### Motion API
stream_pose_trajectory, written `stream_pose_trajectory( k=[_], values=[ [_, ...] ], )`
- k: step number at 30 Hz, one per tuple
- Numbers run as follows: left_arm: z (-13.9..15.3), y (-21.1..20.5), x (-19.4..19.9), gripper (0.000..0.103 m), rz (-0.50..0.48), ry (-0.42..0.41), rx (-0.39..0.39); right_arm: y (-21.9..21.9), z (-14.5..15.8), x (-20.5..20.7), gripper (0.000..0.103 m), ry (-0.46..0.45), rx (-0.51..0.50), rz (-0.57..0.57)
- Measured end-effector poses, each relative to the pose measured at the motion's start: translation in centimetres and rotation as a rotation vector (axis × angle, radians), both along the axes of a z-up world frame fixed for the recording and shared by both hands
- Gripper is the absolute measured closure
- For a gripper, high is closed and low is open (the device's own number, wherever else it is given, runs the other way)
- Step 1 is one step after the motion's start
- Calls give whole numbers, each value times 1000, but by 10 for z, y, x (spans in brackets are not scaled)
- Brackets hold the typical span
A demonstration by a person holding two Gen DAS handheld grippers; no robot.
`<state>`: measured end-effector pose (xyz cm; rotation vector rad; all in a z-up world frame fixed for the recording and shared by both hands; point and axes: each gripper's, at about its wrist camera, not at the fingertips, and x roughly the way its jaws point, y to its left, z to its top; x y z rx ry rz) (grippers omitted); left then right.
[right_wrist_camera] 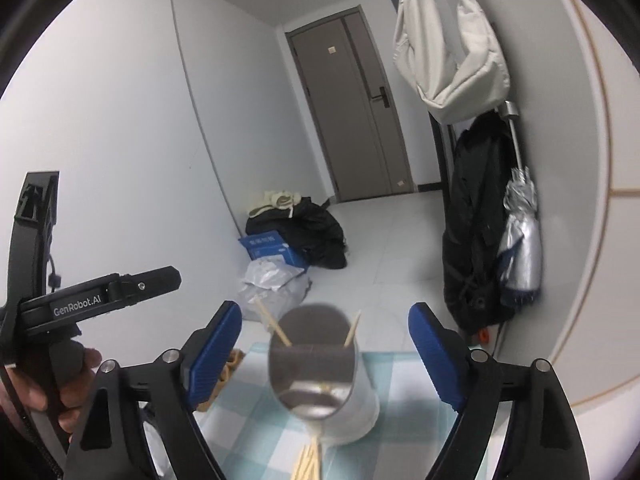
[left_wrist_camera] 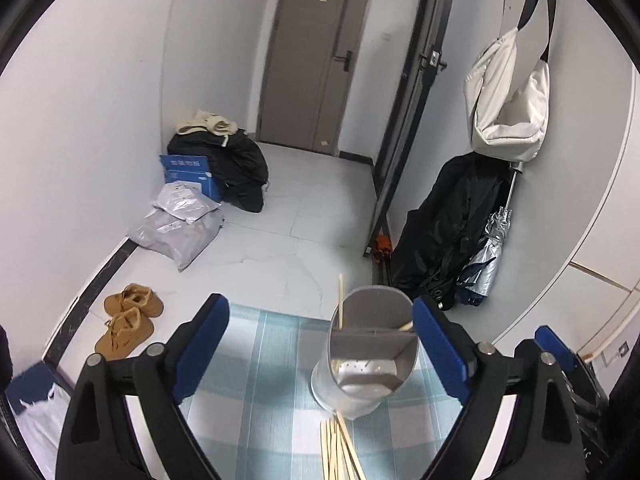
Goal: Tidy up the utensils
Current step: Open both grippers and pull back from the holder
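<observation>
A grey utensil holder [left_wrist_camera: 370, 350] with inner dividers stands on a blue checked cloth [left_wrist_camera: 260, 380]. Two wooden chopsticks [left_wrist_camera: 341, 300] lean in its far compartment. A loose bundle of chopsticks [left_wrist_camera: 340, 448] lies on the cloth in front of it. My left gripper [left_wrist_camera: 320, 348] is open and empty, its blue pads [left_wrist_camera: 204, 344] left and right of the holder, above the bundle. In the right wrist view the holder [right_wrist_camera: 320, 372] is blurred and close, with two chopsticks [right_wrist_camera: 276, 326] sticking out. My right gripper [right_wrist_camera: 324, 356] is open and empty around the holder. The bundle [right_wrist_camera: 306, 460] shows at the bottom.
The left gripper's body [right_wrist_camera: 80, 304] and hand are at the right wrist view's left. On the floor lie brown shoes [left_wrist_camera: 128, 320], grey parcels [left_wrist_camera: 180, 224], a blue box [left_wrist_camera: 188, 172] and dark clothes [left_wrist_camera: 236, 164]. A black coat [left_wrist_camera: 452, 224], umbrella and white bag [left_wrist_camera: 508, 100] hang on the right.
</observation>
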<state>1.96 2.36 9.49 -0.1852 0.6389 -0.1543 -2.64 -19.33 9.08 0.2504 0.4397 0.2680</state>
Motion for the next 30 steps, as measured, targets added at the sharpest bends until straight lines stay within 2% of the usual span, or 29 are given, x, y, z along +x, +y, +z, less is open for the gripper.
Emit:
stream_pose_trajectory(
  k=[3,7,20,23,27,30],
  values=[
    [-9,0,-15,8,13,-18,17,2,-7,-19,13,-13,-4,-12],
    [-21,1,-33,8,17,-54,49,7,-19,-34,13,-12,-56,-32],
    [-72,1,-45,8,5,-40,88,10,-65,-54,13,61,-117,-19],
    [-88,2,-44,8,5,-9,83,13,-78,-52,13,102,-135,-9],
    [-108,6,-33,8,-34,90,40,14,-98,-44,13,177,-164,2],
    [-119,10,-28,8,-24,143,24,18,-112,-37,13,228,-198,14]
  ],
)
